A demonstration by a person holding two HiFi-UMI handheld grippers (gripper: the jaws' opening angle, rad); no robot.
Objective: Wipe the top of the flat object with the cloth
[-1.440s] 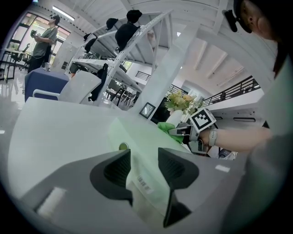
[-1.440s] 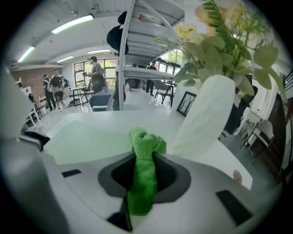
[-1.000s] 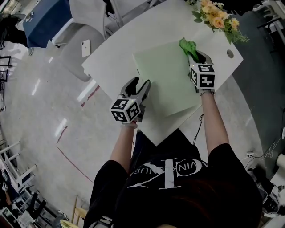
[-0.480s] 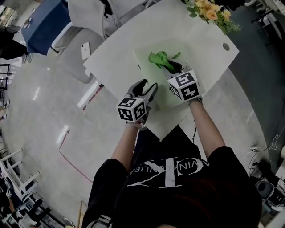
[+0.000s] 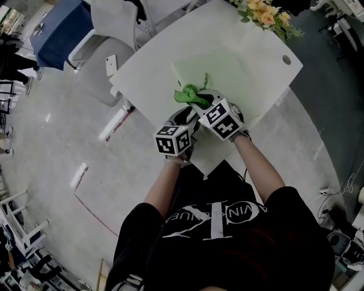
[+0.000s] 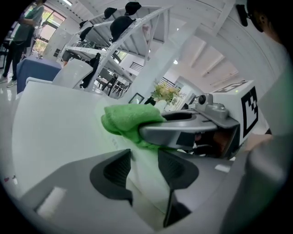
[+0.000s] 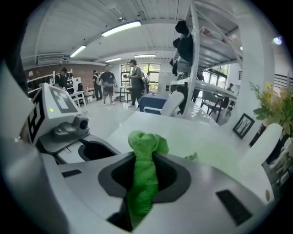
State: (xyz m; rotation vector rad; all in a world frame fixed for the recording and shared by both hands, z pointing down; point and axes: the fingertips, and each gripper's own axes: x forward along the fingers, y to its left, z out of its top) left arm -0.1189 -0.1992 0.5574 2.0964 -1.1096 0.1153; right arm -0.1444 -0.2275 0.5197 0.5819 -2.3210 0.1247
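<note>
A pale green flat sheet (image 5: 233,71) lies on the white table (image 5: 153,57). My right gripper (image 5: 199,101) is shut on a bright green cloth (image 5: 189,93), which rests bunched on the sheet's near left part. The cloth (image 7: 144,142) stands pinched between the right gripper's (image 7: 145,176) pads. Just beside it, at the sheet's near edge, my left gripper (image 5: 187,117) is open. Its jaws have just been closing. Only pale surface shows in the gap of the left gripper (image 6: 144,165). The cloth (image 6: 128,121) and one of the right fingers (image 6: 183,130) lie right ahead of it.
A bunch of yellow flowers (image 5: 264,14) stands at the table's far corner, near a round cable hole (image 5: 286,59). A phone (image 5: 110,65) lies on a grey chair (image 5: 91,74) at the left. The table's near corner (image 5: 207,167) points at the person. People stand far off (image 7: 107,84).
The right gripper has dragged the cloth from the sheet's far right corner across to its near left, ending next to the left gripper. The left gripper has shifted slightly right.
</note>
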